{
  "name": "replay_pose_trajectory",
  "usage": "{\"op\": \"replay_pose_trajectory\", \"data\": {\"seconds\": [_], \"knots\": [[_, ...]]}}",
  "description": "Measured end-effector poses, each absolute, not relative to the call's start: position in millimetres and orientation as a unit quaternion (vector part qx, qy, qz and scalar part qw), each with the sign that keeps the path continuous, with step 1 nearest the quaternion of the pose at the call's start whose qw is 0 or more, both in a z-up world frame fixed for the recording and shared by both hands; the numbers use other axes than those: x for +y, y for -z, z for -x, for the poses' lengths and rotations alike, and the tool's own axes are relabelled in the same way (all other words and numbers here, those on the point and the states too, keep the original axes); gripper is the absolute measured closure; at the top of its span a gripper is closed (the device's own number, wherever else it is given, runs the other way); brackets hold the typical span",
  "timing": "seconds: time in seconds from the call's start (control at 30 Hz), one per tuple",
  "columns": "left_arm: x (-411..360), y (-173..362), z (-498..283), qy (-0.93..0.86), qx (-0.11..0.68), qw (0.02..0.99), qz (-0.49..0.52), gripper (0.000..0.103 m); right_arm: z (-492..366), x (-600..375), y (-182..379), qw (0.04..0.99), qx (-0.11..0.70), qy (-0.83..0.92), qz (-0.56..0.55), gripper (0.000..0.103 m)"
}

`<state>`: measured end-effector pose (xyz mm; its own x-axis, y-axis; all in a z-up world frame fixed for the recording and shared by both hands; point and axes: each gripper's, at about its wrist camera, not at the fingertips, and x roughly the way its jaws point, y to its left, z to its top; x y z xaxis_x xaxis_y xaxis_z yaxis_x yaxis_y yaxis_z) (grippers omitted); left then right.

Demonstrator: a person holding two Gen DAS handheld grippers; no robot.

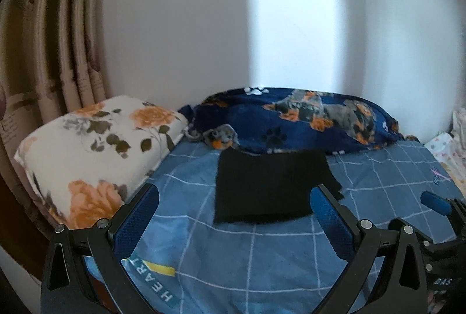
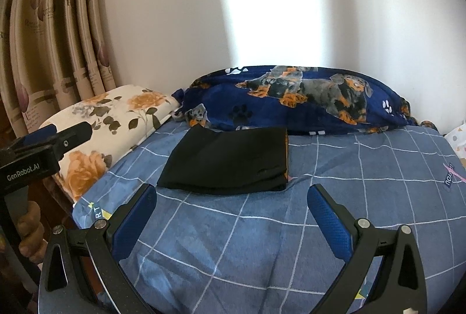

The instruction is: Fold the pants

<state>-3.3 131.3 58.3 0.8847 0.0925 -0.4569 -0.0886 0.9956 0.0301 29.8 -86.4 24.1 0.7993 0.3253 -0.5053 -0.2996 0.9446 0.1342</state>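
Black pants (image 2: 230,161) are lying folded into a flat rectangle on the blue checked sheet (image 2: 364,168), just in front of the dog-print blanket (image 2: 305,98) and right of the floral pillow (image 2: 116,121). I am holding my left gripper (image 1: 234,206) and right gripper (image 2: 231,204) above the sheet, short of the pants, both with jaws spread wide and gripping nothing.
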Motion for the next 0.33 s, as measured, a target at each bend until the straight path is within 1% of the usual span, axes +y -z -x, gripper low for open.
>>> {"op": "replay_pose_trajectory", "data": {"seconds": [0.33], "knots": [[126.6, -52.1, 8.7, -0.055, 0.225, 0.973, 0.003, 0.000, -24.7, -87.0, -21.7, 0.948, 0.272, -0.162, -0.024, 0.000]]}}
